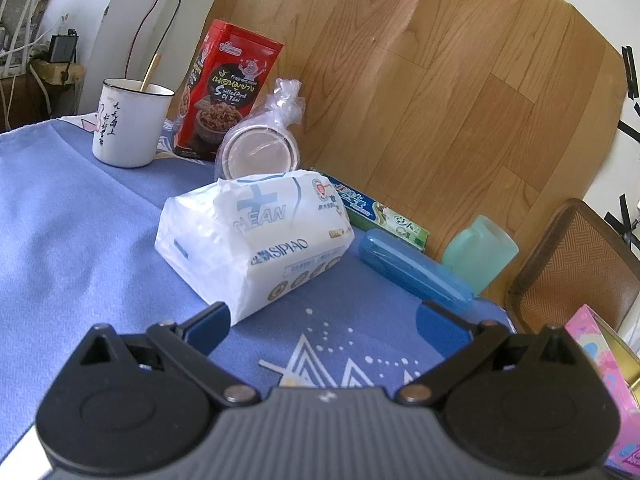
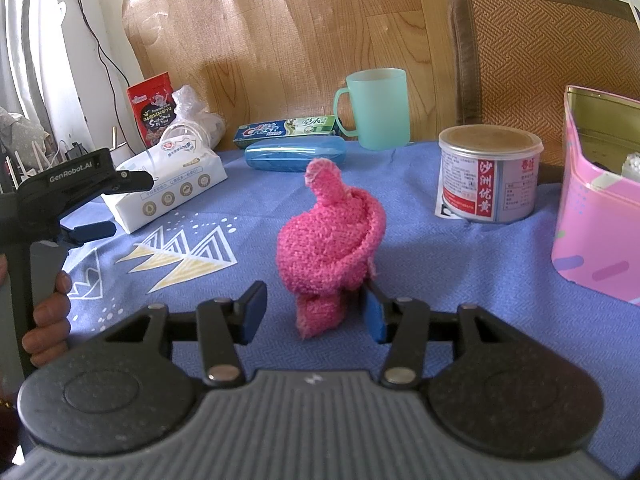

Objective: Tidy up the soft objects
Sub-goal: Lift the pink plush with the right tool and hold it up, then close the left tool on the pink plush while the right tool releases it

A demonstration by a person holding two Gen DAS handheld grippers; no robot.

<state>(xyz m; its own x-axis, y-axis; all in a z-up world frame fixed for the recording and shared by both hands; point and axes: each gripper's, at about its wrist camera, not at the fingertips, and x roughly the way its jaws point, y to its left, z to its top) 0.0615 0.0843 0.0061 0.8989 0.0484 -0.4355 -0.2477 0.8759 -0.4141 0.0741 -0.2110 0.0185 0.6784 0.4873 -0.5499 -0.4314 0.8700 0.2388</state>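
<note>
Blue tablecloth (image 2: 460, 264), pink knitted bundle (image 2: 330, 244) between the right gripper's (image 2: 316, 312) parted jaws, right pad touching.

A blue woven tablecloth (image 2: 460, 264) printed with white and yellow mountain shapes covers the table. Beyond its far edge lies a light-brown wood-grain laminate floor (image 1: 440, 80) — daylight falls across it in a pale sheen. A brown chair with a herringbone-woven back (image 2: 552, 48) stands pushed against the table on the right side. A white wall (image 1: 100, 20) rises at the left, with dark thin cables (image 1: 160, 12) hanging down it. Black tape strips (image 1: 630, 72) mark a white surface at the far right.
</note>
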